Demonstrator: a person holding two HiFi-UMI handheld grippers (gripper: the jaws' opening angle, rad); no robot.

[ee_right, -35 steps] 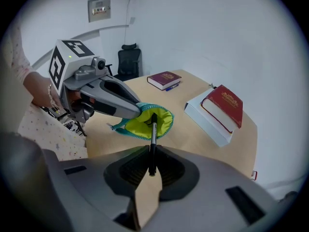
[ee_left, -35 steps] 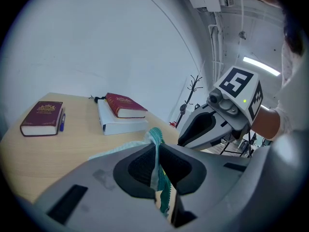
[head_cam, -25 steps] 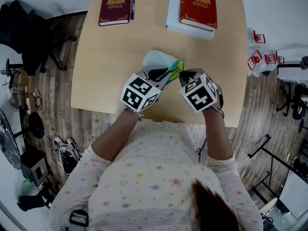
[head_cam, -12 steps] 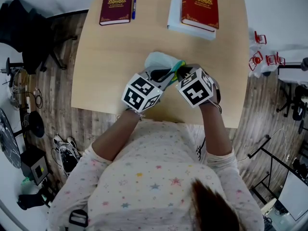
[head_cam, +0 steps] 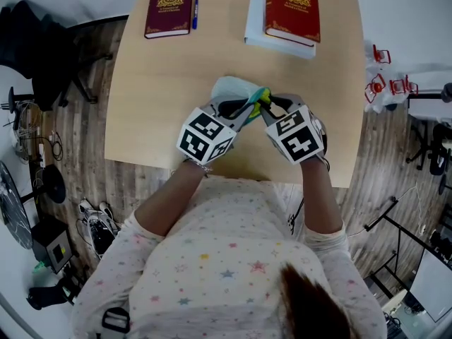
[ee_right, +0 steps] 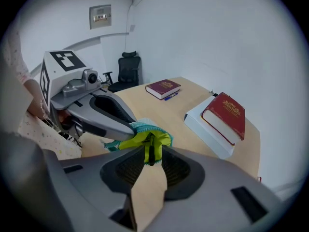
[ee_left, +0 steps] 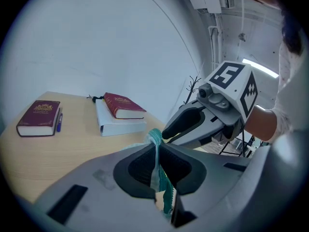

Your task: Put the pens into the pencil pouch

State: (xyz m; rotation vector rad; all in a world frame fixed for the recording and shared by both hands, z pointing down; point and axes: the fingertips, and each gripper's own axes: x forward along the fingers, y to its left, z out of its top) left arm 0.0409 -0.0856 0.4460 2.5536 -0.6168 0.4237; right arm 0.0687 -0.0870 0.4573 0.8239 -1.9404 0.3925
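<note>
The pouch (head_cam: 229, 89) looks soft, light and floppy. Left tongs (ee_left: 155, 146) are clamped on its rim, right tongs (ee_right: 151, 153) pinch the opposite lip — best held by the edges, not the body.

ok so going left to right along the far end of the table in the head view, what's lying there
dark maroon hardcover book → blue pen → bright red hardcover book

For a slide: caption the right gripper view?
Right gripper and left gripper both pinch the pouch at its rim.
</note>
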